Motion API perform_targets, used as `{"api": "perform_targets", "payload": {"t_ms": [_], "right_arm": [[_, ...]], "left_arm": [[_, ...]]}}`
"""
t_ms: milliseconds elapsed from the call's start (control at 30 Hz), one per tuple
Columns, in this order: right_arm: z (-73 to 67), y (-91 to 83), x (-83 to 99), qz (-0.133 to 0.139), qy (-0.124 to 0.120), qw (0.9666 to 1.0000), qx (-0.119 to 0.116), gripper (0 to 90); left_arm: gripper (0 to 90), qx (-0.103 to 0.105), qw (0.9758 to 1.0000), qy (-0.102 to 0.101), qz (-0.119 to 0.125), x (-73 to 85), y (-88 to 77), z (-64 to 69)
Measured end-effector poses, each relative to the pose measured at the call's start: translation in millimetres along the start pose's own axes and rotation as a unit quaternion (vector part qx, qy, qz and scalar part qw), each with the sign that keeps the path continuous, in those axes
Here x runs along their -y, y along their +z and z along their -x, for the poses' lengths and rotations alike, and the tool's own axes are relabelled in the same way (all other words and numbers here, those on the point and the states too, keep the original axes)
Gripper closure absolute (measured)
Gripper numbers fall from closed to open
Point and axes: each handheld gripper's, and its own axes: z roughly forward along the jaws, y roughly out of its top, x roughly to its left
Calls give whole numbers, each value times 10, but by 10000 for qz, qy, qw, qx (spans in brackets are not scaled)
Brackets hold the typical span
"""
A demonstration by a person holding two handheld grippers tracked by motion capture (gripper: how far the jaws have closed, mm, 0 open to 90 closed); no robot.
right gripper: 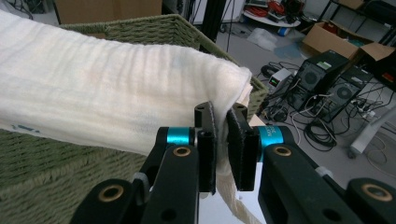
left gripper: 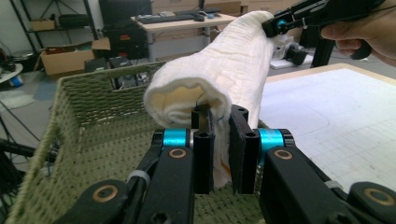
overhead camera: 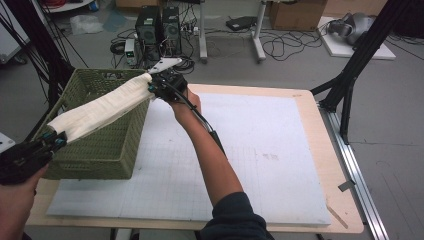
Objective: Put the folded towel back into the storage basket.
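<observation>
**Carrying a rolled towel over the basket**

Holding the cream towel [overhead camera: 102, 107] taut between both tools is the step in hand, judging by how it spans the air above the green woven basket [overhead camera: 95, 150] at the left of the counter [overhead camera: 305, 107]. The left gripper [overhead camera: 56, 140] is clenched on the near end, its fingers [left gripper: 204, 149] pinching a fold of cloth; the right gripper [overhead camera: 152, 86] is clenched on the far end over the basket's back corner. To do this well, I would keep both ends level and the same gap between the hands, so the roll neither sags nor unrolls, then centre it over the opening and lower both ends together before letting go. A snag on the rim is the likely slip.

From the high view comes the towel's whole length and its place over the basket. Looking along the left gripper gives the rolled end face, with layers curled inside, and the basket's inner wall. Looking along the right gripper gives a loose strip of cloth hanging below the pinch.
</observation>
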Motion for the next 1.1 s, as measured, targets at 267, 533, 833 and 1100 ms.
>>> {"api": "perform_targets", "payload": {"t_ms": [267,533,833,1100], "right_arm": [[-105,284,-232,-36,-118,9999,-44,832],[-226,613,-349,-159,-216,9996,-107,832],[-305,894,-361,-279,-161,9994,-87,832],[-344,1045,-386,-397,-185,9990,-24,831]], "left_arm": [[812,-257,9996,-94,-42,24,-83,-168],[812,-461,9985,-195,-199,112,-91,-329],[810,-555,9974,-315,-346,136,-56,-486],[802,-506,9974,-314,-408,184,-14,-503]]}}
